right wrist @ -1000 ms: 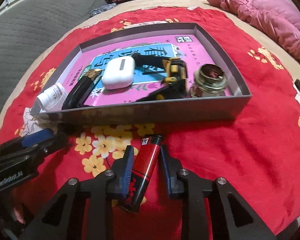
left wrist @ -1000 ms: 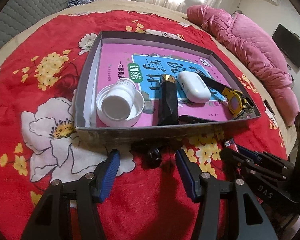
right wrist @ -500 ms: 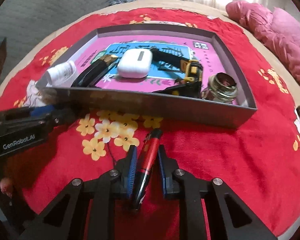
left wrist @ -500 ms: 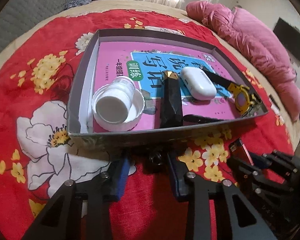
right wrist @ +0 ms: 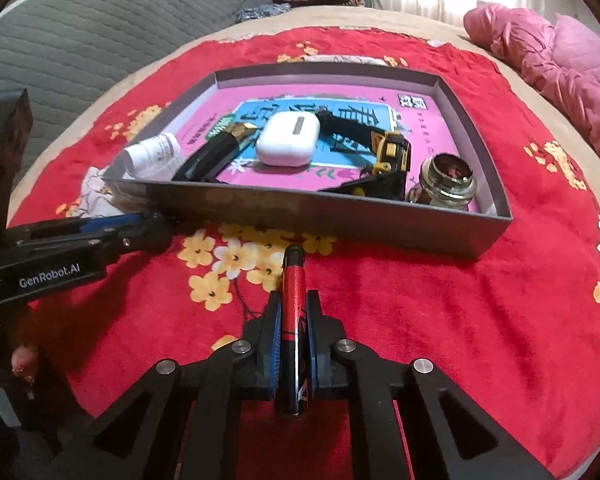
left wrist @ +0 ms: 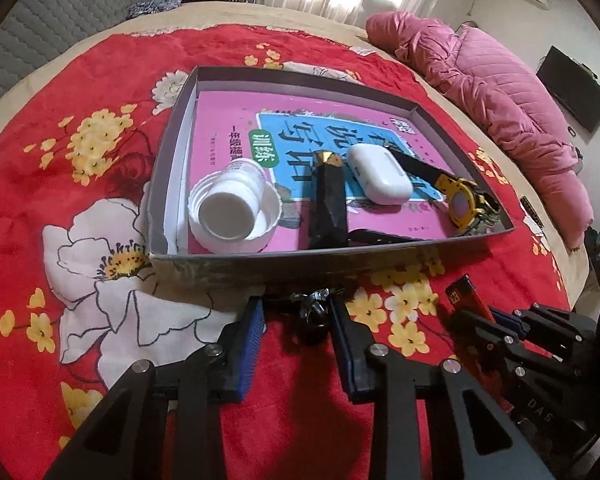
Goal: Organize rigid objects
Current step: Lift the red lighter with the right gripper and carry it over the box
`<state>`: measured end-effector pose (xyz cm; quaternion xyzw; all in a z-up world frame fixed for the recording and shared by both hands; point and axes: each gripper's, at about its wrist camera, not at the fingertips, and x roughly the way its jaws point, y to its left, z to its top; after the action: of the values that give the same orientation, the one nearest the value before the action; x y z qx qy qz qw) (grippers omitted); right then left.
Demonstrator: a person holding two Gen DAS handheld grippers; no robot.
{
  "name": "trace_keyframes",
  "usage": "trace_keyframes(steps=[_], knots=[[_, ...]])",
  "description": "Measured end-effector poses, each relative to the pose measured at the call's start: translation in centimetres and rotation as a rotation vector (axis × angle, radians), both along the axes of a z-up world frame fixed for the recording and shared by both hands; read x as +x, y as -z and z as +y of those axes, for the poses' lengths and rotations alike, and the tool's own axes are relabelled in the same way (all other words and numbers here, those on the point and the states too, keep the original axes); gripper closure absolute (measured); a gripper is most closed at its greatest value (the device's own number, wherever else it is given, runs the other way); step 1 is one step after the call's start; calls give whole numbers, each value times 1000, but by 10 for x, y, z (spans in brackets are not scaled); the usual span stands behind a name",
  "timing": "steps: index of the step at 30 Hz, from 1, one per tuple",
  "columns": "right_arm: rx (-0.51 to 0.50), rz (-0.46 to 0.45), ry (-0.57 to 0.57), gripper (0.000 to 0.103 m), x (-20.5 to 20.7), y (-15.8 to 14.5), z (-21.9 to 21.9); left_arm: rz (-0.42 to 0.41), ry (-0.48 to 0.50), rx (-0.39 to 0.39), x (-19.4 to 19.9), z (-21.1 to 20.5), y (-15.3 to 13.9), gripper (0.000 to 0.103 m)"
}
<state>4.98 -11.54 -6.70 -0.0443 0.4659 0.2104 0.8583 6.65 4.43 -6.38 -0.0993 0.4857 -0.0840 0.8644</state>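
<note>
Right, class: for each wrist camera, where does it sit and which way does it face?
Left wrist: sits on the left claw, looking forward and down at the gray tray; its own fingers grip a small black object.
Right wrist: sits on the right claw, same heading, further right; its fingers clamp the red lighter.
Shared: tray, white case, lighter, each other's claw.

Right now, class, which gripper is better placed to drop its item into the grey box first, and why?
Right. The right gripper is shut on the red lighter, ready to lift toward the grey box. The left gripper only straddles a small dark object, grip unclear.
</note>
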Motion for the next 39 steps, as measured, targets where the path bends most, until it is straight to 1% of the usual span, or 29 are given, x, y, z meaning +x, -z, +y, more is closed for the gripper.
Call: trace_keyframes(steps=[3,10,20,28,33,39], knots=[[5,-19,-7,93,-4,-6,0,-16,4,5,-4,-1,-6,70],[34,-60,10,93,-7,-18,-7,-84,10,19,-13,-3,-24,70],[70,-104,21,93,-9,-29,-10,-117,4,46,-19,-7,-36,70],[129,-138,31,93,-7,-37,-15,-118,-12,79,-22,-14,-40,70],[193,-184,35,93,-7,-46,-21,-118,-16,102,-20,-21,-43,70],[238,-198,50,93,-2,-52,-29,-123,-11,123,-15,-29,-47,70]])
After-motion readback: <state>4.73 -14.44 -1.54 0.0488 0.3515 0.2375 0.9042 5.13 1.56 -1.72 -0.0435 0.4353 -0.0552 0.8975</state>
